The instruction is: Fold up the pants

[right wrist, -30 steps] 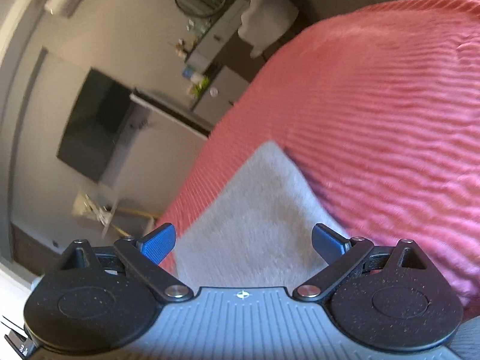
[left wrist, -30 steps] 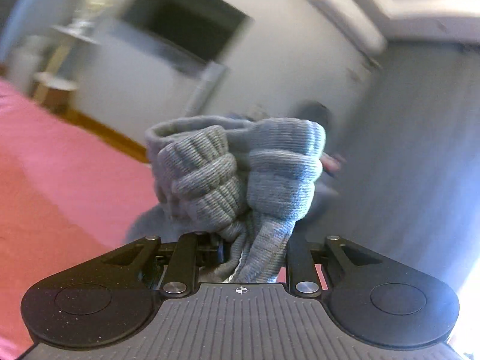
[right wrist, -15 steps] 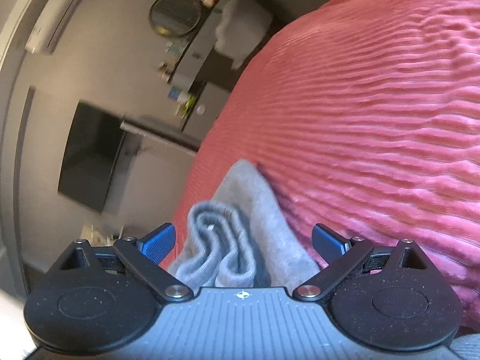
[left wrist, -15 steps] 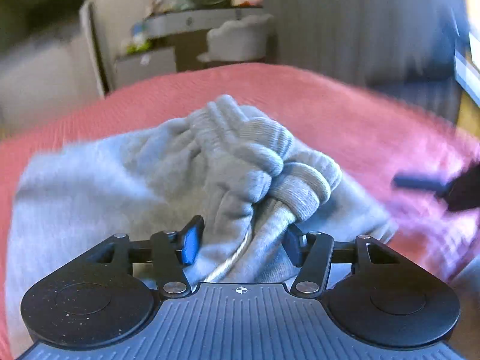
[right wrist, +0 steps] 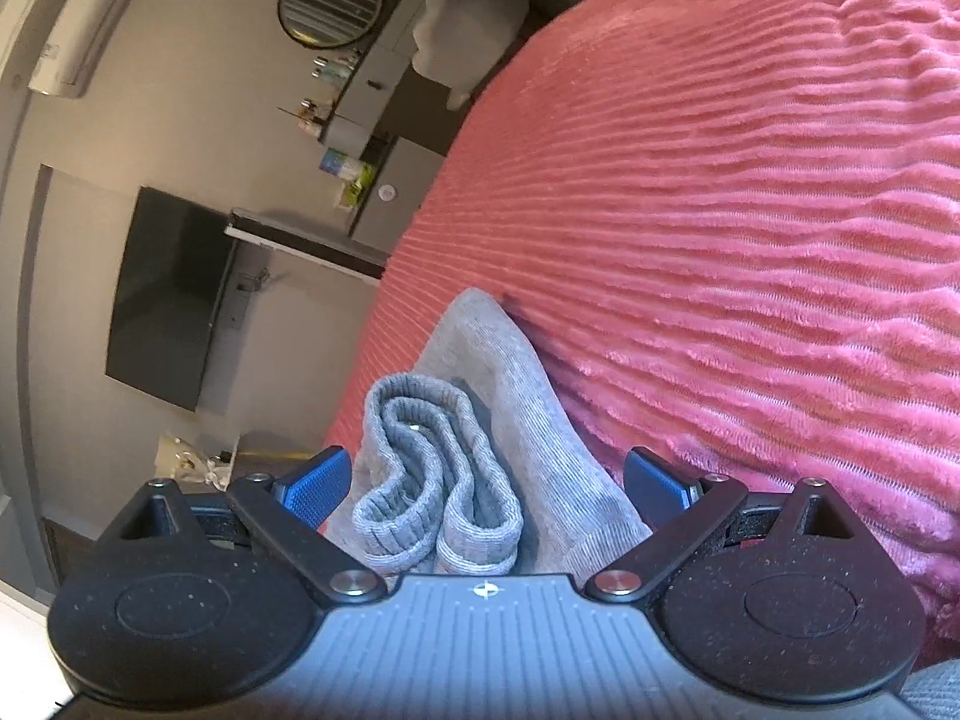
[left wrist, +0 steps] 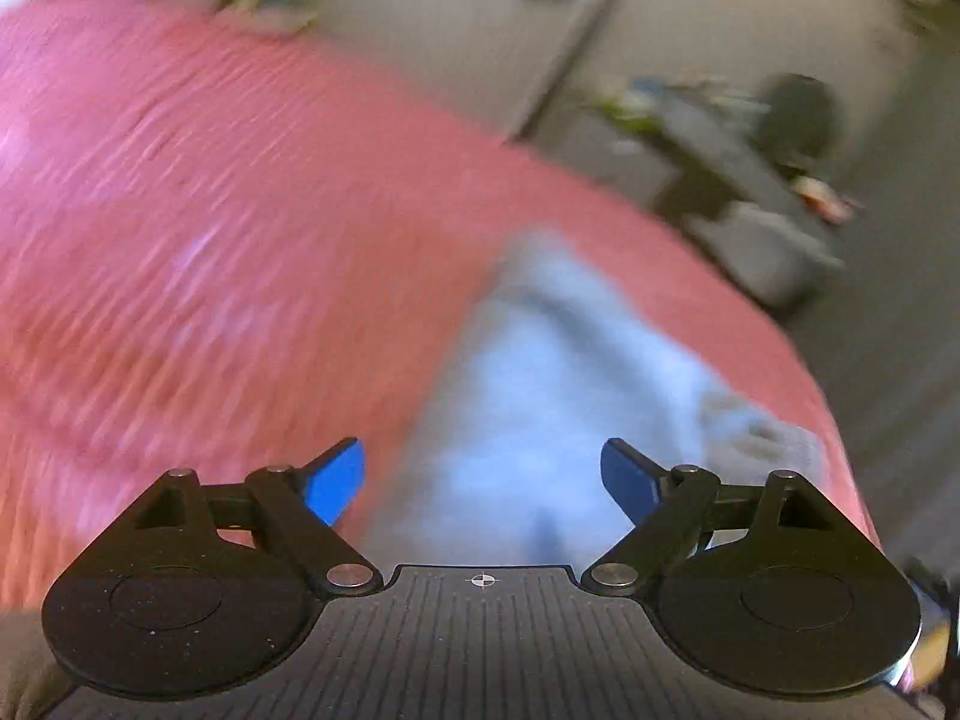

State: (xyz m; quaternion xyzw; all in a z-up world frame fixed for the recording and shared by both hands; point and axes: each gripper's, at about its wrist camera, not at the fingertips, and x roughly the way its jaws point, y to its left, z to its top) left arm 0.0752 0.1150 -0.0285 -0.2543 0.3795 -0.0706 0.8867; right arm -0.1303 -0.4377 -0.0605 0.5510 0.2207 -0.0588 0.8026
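Grey pants lie folded on the pink bed, near its edge, ribbed cuffs on top. Right gripper: jaws spread, nothing pinched; cuffs sit directly ahead, between the fingers. Left gripper: jaws spread, just been opening, empty; blurred pants run ahead and rightward. The right hand appears nearer to the cuffs.

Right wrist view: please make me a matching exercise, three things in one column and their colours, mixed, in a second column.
Things:
1. pants
2. bedspread
3. pads on the right gripper

Colours:
a. blue
b. grey
c. pink-red

Pairs: 1-b, 2-c, 3-a
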